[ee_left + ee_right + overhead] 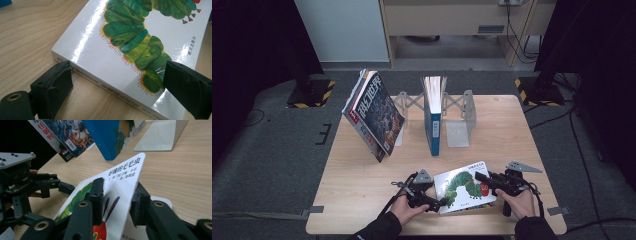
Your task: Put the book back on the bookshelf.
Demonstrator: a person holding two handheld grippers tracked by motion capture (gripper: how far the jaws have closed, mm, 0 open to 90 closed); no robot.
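a: looking down from above, the caterpillar book (pixel 465 186) lies flat at the near edge of the table (pixel 362 180), between the left gripper (pixel 441 203) and the right gripper (pixel 479 176). behind it a bookend rack (pixel 459 117) holds a blue book (pixel 433 117) upright, with a magazine (pixel 374 115) leaning off to the side.

b: and the left gripper's own view?

a: its jaws stand wide, one down by the caterpillar book's (pixel 130 50) spine, the other over the cover at the corner. neither pad seems to press, so i'd call it open around that corner.

b: the right one?

a: in its view the jaws pinch the far corner of the caterpillar book's (pixel 120 185) cover from both faces, and that side looks lifted off the wood. the left gripper (pixel 66 187) sits beyond.

b: how will it handle?

a: i'd guess light and stiff, a thin hardback. that glossy cover looks slippery, so grip deep over the edge, near the spine, not the tip of a corner.
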